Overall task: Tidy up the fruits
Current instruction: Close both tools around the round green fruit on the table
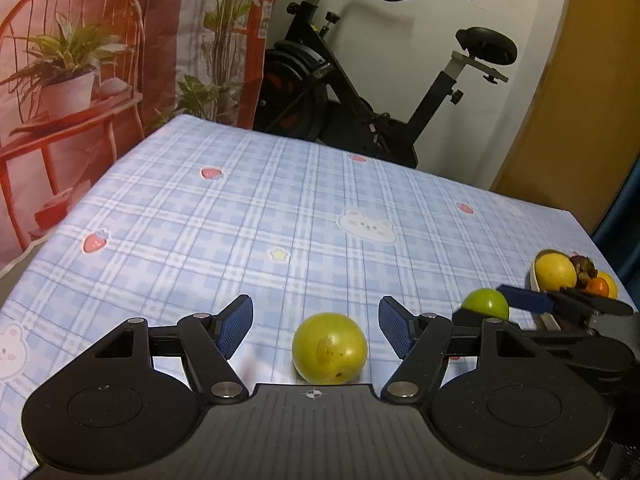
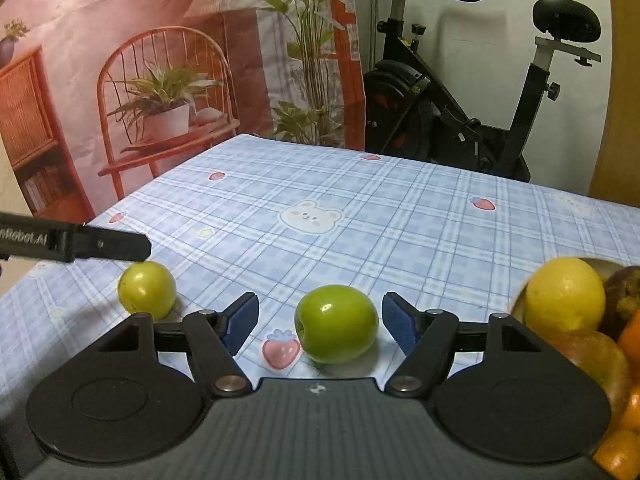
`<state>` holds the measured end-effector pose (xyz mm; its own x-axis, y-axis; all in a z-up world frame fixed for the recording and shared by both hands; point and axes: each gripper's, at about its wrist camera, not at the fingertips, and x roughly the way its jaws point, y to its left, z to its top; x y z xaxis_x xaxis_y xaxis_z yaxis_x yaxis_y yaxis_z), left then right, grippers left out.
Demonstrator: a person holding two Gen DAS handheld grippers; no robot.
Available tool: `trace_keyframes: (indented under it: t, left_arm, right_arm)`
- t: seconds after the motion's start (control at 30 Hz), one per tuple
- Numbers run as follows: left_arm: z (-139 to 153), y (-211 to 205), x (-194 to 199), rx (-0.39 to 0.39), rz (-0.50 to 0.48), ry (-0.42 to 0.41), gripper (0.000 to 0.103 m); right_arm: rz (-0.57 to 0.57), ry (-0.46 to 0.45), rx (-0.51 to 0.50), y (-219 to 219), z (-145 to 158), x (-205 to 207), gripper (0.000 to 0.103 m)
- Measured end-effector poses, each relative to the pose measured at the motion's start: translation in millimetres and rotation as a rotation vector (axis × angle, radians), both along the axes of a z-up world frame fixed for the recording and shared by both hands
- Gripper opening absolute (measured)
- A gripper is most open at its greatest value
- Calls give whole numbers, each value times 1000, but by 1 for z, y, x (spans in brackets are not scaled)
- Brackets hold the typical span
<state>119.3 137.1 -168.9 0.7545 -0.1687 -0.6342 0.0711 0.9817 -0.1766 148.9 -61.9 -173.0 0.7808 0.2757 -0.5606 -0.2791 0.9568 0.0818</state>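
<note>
Left gripper (image 1: 316,326) is spread wide, nothing between the pads but a yellow-green fruit (image 1: 329,347) sitting on the tablecloth (image 1: 240,208) – fruit is centred in the gap, not touching either pad. Same fruit shows in the right wrist view at far left (image 2: 147,295), just under the left gripper's black finger.

Right gripper (image 2: 320,326) is also apart, w/ a brighter green fruit (image 2: 337,329) on the cloth between its blue pads, clear of both. In the left view that fruit (image 1: 486,303) sits beside the right gripper's blue pad.

Bowl (image 1: 538,276) stands at the table's right edge, near the green fruit – holds a lemon (image 2: 565,299), a dark brownish fruit (image 2: 624,300) and oranges (image 2: 630,340); an apple-like yellow-red one (image 2: 596,364) lies at the front. Bowl contents crowd close against the right gripper's right finger.

Behind the table: exercise bike (image 1: 360,80), printed backdrop w/ chair & plants (image 1: 80,60).
</note>
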Motion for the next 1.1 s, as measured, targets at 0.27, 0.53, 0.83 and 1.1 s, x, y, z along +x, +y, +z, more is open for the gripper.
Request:
trace_keyframes:
  t: [0.27, 0.53, 0.83, 1.1]
  left_arm:
    - [-7, -3, 1, 3, -19, 12, 72]
    - [-13, -7, 3, 5, -41, 24, 71]
    - [-21, -8, 7, 10, -48, 50, 56]
    - [-21, -6, 4, -13, -41, 42, 49]
  right_arm:
    - [-29, 26, 0, -3, -14, 7, 51]
    - [-28, 14, 41, -12, -17, -5, 51]
    - [-23, 24, 87, -19, -18, -12, 51]
    - [-2, 19, 85, -21, -20, -19, 51]
